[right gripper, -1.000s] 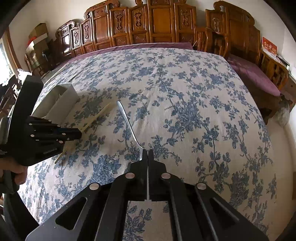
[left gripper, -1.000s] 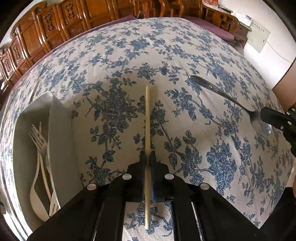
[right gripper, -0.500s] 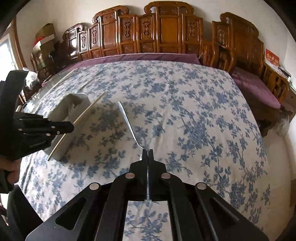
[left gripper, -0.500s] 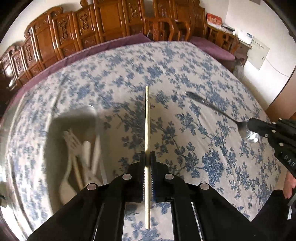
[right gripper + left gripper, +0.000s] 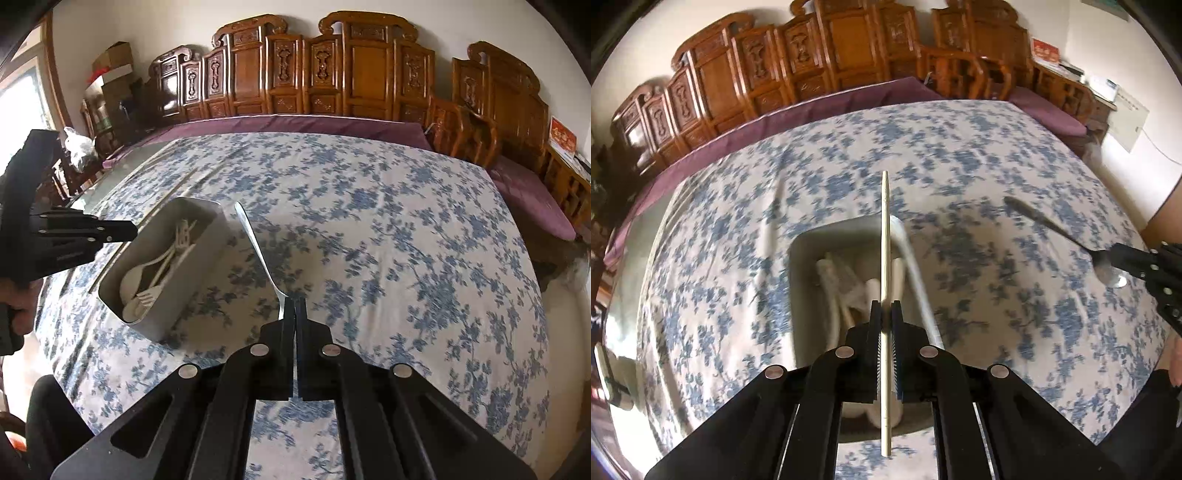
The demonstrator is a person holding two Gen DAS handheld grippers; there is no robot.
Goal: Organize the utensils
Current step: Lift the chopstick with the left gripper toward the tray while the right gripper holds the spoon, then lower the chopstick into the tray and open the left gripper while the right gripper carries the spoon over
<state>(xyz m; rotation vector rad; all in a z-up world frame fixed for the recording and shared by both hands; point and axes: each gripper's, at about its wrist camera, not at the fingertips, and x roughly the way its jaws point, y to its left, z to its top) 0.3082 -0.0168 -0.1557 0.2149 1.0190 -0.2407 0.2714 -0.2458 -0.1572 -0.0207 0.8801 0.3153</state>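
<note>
The left claw is clamped on a pale, slender wooden chopstick. The stick runs lengthwise between the pads and its tapered tip points away from the camera. Directly below this claw stands a white rectangular plastic utensil box, open at the top, resting on the bench, which is covered by a white cloth with a blue floral print. The box holds cream-coloured plastic cutlery: at least one fork and one spoon, lying mixed together.

The right claw is clamped on a silver metal spoon. In the left wrist view the pads grip it at the bowl end. The flat handle extends forward above the cloth and its end lies just right of the box's far corner in the right wrist view.

A purple cloth shows along the far edge of the bench. Carved brown wooden chairs line the wall behind.
</note>
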